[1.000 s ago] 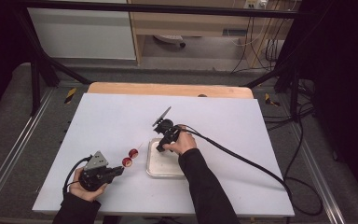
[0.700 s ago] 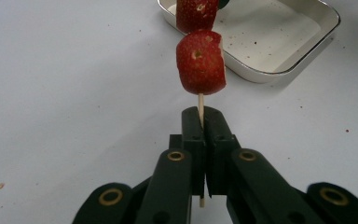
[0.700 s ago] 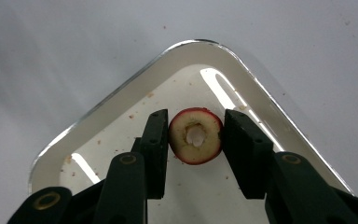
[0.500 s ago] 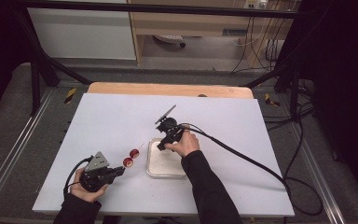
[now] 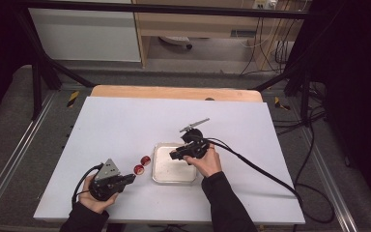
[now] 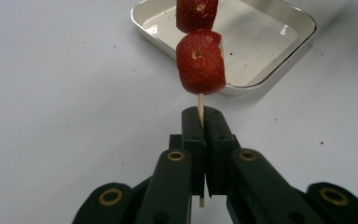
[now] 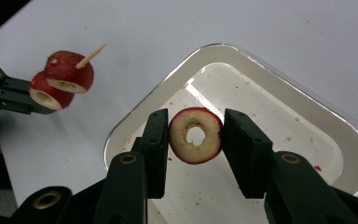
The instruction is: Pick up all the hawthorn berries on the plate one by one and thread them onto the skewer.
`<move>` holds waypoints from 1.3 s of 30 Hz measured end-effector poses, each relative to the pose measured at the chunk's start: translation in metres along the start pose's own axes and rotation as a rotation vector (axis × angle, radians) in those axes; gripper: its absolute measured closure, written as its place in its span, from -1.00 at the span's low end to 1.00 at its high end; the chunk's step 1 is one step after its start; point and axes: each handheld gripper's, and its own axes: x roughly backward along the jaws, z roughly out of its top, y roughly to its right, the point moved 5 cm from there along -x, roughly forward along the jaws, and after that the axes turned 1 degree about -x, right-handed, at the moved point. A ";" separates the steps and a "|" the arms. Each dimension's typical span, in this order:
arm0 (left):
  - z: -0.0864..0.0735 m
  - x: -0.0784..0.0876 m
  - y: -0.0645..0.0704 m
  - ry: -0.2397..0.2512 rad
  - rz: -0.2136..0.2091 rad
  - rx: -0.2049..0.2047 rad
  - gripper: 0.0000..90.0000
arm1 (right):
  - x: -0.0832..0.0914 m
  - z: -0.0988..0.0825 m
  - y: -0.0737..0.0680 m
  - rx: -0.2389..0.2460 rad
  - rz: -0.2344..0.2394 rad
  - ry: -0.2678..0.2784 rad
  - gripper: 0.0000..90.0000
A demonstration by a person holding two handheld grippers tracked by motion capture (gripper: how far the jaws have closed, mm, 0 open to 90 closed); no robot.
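Observation:
My left gripper (image 6: 201,116) is shut on the lower end of a thin wooden skewer (image 6: 200,100), near the table's front left (image 5: 131,178). Two red cored fruit pieces (image 6: 200,63) are threaded on the skewer, one behind the other, just left of the white square tray (image 5: 192,178). My right gripper (image 7: 195,126) hovers over the tray, shut on a red-skinned fruit ring (image 7: 196,135) with pale flesh and a hole through its middle. In the high view the right gripper (image 5: 174,154) points left, toward the skewered pieces (image 5: 142,164). The skewer's tip (image 7: 93,50) pokes out past the upper piece.
The tray (image 7: 354,149) has nothing in it but small crumbs and red specks. It sits mid-front on a white tabletop (image 5: 125,125) with a wooden strip along the far edge. A black cable (image 5: 261,169) trails right from the right gripper.
My right hand has shifted to the right and risen a little over the tray, turning so that the gripper now points left. The left hand and skewer have stayed put.

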 end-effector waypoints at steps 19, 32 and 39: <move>0.014 -0.014 0.027 0.035 0.020 0.069 0.96 | 0.029 -0.020 0.015 -0.236 0.090 0.422 0.38; 0.027 -0.022 0.041 0.080 0.011 0.135 0.96 | 0.029 -0.013 0.012 -0.297 0.111 0.609 0.38; 0.033 -0.027 0.045 0.102 0.012 0.159 0.96 | 0.031 -0.008 0.009 -0.325 0.124 0.718 0.38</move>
